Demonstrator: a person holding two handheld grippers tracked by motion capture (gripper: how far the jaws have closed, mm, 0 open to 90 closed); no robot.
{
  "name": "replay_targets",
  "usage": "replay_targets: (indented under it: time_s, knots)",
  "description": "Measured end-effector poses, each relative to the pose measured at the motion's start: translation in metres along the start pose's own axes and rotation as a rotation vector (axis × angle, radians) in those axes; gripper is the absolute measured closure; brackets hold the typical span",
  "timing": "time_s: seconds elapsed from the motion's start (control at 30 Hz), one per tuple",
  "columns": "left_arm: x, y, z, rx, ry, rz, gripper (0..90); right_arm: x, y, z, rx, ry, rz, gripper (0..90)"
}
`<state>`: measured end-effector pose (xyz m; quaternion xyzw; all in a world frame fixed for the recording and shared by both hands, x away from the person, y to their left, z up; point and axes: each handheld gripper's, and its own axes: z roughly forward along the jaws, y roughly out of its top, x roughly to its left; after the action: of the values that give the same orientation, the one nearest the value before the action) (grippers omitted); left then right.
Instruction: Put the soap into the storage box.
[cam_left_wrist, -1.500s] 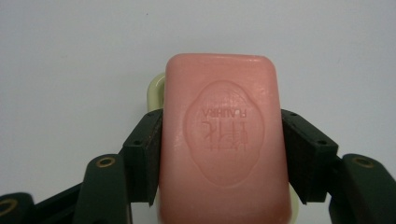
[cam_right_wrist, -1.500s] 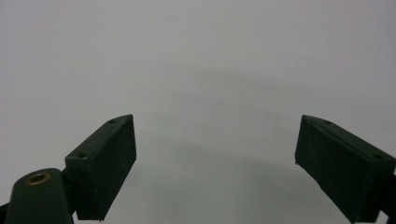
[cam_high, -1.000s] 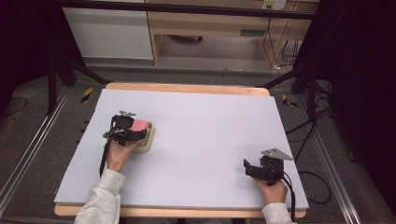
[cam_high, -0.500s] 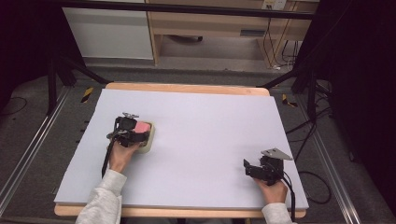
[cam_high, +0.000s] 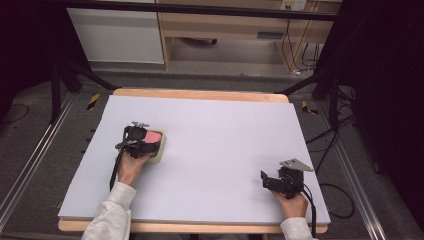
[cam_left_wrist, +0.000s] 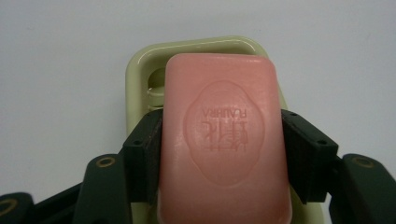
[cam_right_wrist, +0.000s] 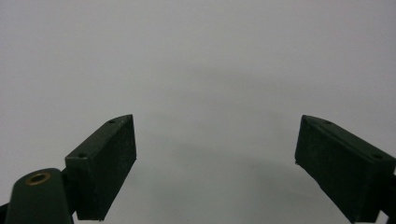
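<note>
The wide pale lilac table top (cam_high: 215, 150) with a wooden edge stands on a dark floor, with pale wooden furniture behind it. On this table top, toward its left side, lies the pale yellow-green plastic soap dish (cam_high: 159, 150) with rounded corners; I take this dish as the landmark. Directly over the dish, the rectangular pink soap bar (cam_left_wrist: 224, 135) with a stamped oval emblem is clamped by the left gripper (cam_left_wrist: 222, 154), whose two black pads press on the long sides of the bar. In the left gripper view the far end of the bar reaches almost to the far rim of the dish (cam_left_wrist: 140, 70), but I cannot tell if the bar already rests in the dish or hangs just above it. The right gripper (cam_high: 272, 181) lies far to the right of the dish, near the front right corner of the table, with its jaws wide apart and nothing between them.

My judgement is that the carrying is nearly done, if the soap is going into the dish: what is left is to settle the bar, release the grip and take the left gripper away
</note>
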<state>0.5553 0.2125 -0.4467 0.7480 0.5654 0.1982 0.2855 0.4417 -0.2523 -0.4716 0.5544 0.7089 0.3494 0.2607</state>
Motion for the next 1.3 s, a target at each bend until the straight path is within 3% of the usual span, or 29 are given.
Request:
replay_targets:
  time_s: [0.47,1.13,1.17,1.23,1.3]
  knots:
    - [0.000,-0.001,0.002,0.005,0.006,-0.002,36.9,0.000,0.000,0.000,0.003,0.000,-0.002,12.8]
    - [-0.002,-0.001,0.002,0.015,0.019,0.028,36.4,0.000,0.000,-0.001,0.002,0.004,0.000,12.8]
    - [-0.003,-0.001,0.001,0.002,0.020,0.031,35.9,0.000,0.000,-0.001,0.001,0.003,0.000,12.8]
    - [-0.003,0.002,-0.005,-0.019,0.014,0.025,26.0,0.000,0.000,-0.001,0.001,0.003,0.000,12.8]
    - [-0.004,0.004,-0.011,-0.038,0.002,0.030,25.6,0.000,0.000,-0.001,0.001,0.003,-0.001,12.8]
